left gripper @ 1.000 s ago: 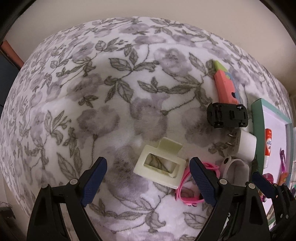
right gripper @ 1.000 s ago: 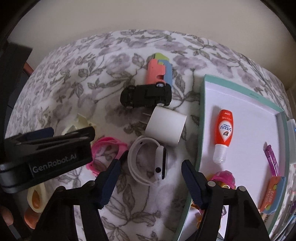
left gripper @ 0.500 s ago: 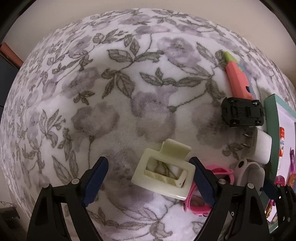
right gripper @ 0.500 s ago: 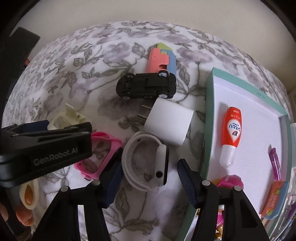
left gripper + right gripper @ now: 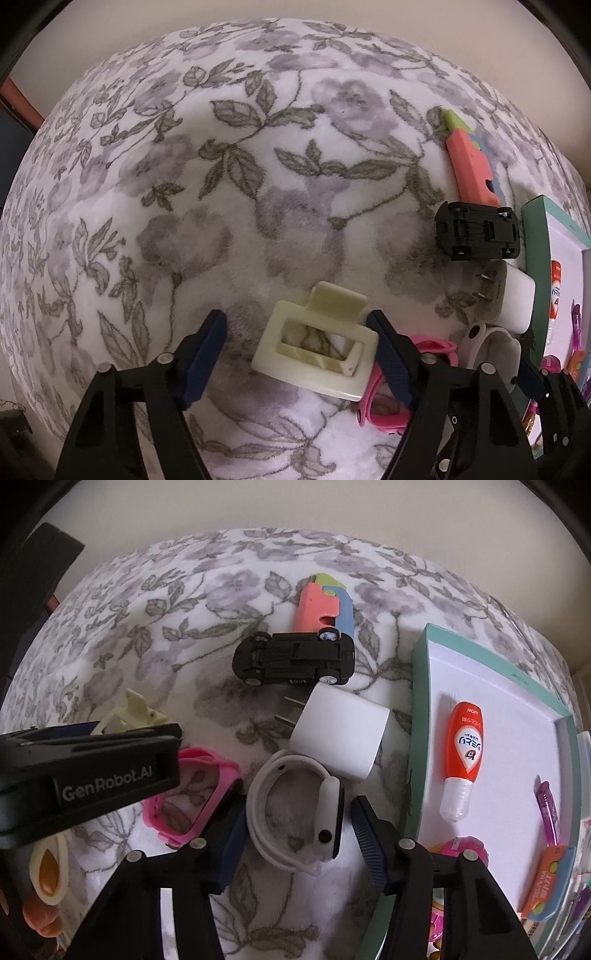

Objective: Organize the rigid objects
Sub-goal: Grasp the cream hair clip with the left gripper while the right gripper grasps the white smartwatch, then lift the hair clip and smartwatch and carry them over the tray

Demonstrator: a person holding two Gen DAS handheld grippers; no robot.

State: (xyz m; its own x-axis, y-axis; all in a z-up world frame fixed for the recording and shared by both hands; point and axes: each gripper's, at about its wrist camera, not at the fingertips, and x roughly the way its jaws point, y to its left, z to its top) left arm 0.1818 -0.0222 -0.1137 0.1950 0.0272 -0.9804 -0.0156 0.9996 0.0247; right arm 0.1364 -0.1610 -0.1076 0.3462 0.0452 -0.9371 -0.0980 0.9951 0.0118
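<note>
Our left gripper (image 5: 297, 345) spreads its fingers around the glossy cream hair clip (image 5: 317, 346), our right gripper (image 5: 297, 834) likewise around the smooth white watch (image 5: 295, 812).

- Floral blanket (image 5: 236, 206): white plush cloth printed with grey-purple blossoms and grey-green leaves; covers the whole work surface in both views.
- Wall (image 5: 295, 506): plain beige, runs behind the blanket's far edge.
- Dark furniture (image 5: 14, 122): reddish-brown edge over a dark panel, at the far left; details cannot be made out.
</note>
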